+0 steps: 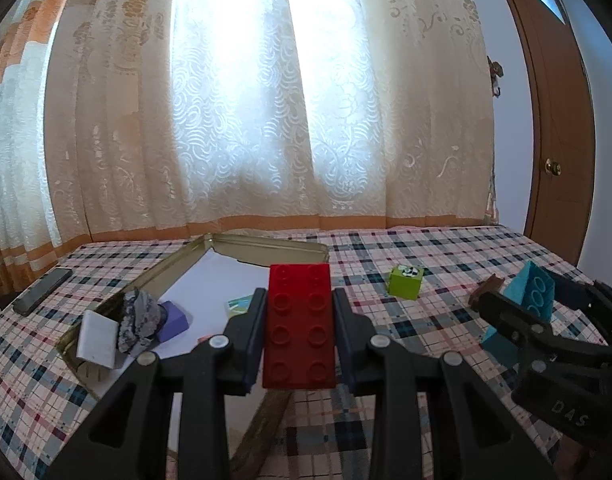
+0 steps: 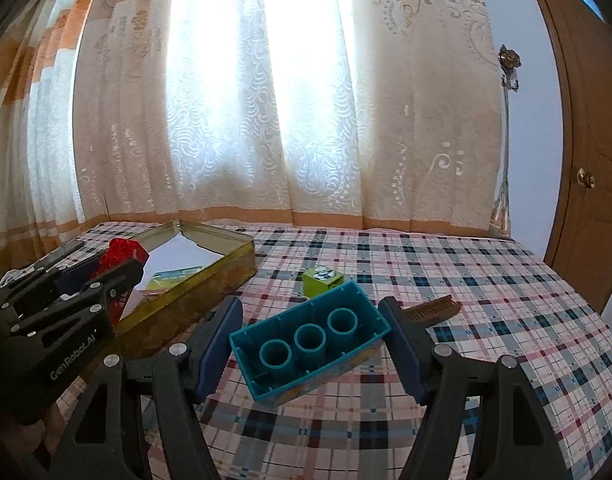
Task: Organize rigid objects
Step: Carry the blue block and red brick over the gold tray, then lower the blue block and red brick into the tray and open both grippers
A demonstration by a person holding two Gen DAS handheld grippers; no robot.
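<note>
Left tool [image 1: 298, 300] grips red brick [image 1: 300, 324], right tool [image 2: 310, 320] teal brick [image 2: 310, 344]; tin [image 1: 266, 246] holds stone [image 1: 140, 320].

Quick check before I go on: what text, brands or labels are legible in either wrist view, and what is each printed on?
"GenRobot.AI": on the black body of the left hand-held gripper, seen from the right wrist.
"DAS": on the black body of the right hand-held gripper, seen from the left wrist; possibly part of a longer mark.
Green cube top picture: no readable text.
Printed card in the tin: too blurred to read.
</note>
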